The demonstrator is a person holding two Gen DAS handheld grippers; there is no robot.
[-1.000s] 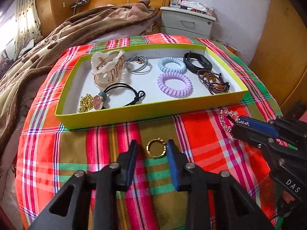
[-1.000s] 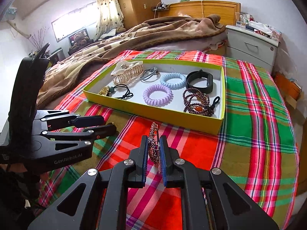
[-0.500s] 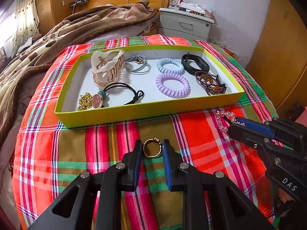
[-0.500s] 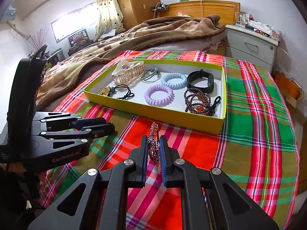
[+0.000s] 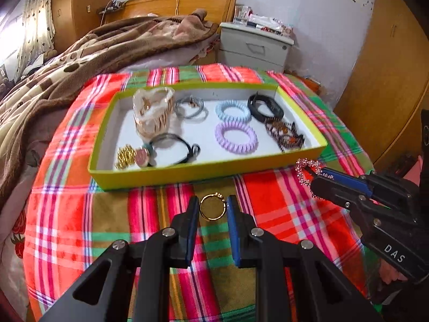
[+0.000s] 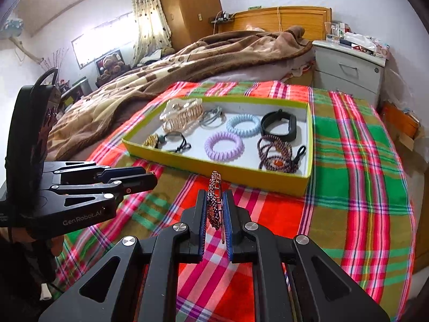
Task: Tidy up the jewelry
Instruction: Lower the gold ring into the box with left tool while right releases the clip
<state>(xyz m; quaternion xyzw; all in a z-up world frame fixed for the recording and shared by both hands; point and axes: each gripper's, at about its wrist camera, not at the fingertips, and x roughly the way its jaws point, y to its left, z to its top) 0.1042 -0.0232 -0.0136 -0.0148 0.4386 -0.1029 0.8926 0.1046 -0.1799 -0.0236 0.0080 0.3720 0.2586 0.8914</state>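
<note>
My left gripper (image 5: 213, 209) is shut on a gold ring (image 5: 212, 207), held between its pads above the plaid cloth, just in front of the yellow-green tray (image 5: 203, 173). My right gripper (image 6: 215, 201) is shut on a pink rhinestone hair clip (image 6: 213, 201), which stands on edge between the pads; it also shows in the left wrist view (image 5: 308, 167) near the tray's front right corner. The tray (image 6: 257, 181) holds a purple coil tie (image 5: 236, 137), a blue coil tie (image 5: 232, 110), a black band (image 5: 265, 107), a beaded bracelet (image 5: 285, 134), a claw clip (image 5: 152, 112) and other ties.
The tray sits on a round table with a plaid cloth (image 5: 80, 214). A bed with a brown blanket (image 5: 80, 59) lies behind on the left. A grey nightstand (image 5: 254, 48) stands at the back right, a wooden cabinet (image 5: 388, 80) on the right.
My left gripper's fingers have closed onto the gold ring and lifted it off the cloth. My right gripper keeps hold of the hair clip and has risen slightly.
</note>
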